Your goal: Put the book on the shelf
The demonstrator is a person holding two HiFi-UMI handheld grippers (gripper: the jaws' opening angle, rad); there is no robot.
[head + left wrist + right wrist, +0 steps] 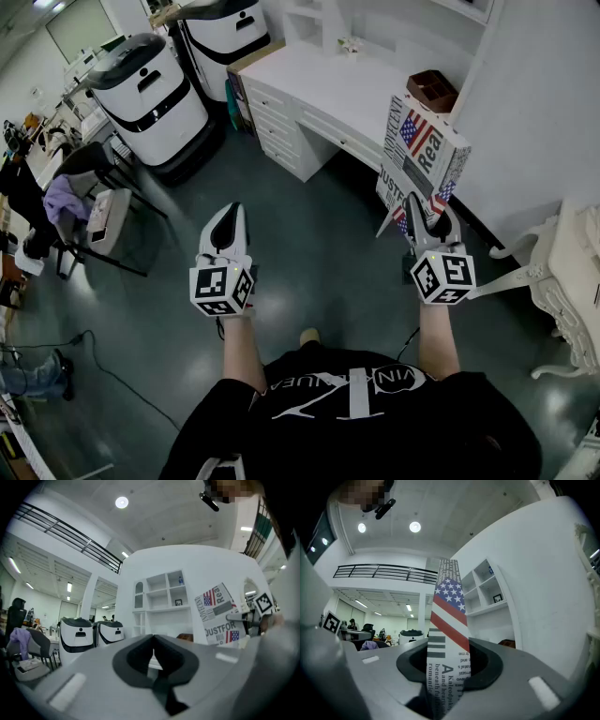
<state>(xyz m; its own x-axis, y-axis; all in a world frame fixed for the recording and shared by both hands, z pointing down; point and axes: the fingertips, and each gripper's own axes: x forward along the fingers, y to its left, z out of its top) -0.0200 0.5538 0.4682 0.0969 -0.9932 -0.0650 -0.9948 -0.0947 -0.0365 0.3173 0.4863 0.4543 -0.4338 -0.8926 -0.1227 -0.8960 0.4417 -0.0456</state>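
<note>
The book (pixel 427 155) is white newsprint with black lettering and red, white and blue stars-and-stripes patches (a flag band runs down its edge too). Behind the book, the desk (pixel 319 84) and shelf (pixel 159 592) are plain white. Under it the floor (pixel 309 244) is glossy dark grey-green. The left gripper (pixel 228 211) and right gripper (pixel 427 204) are white and black, with black-and-white square markers.

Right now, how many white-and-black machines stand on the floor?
2. The near machine stands left of the white desk; the far machine is farther back, beside the desk. Others may be hidden.
</note>
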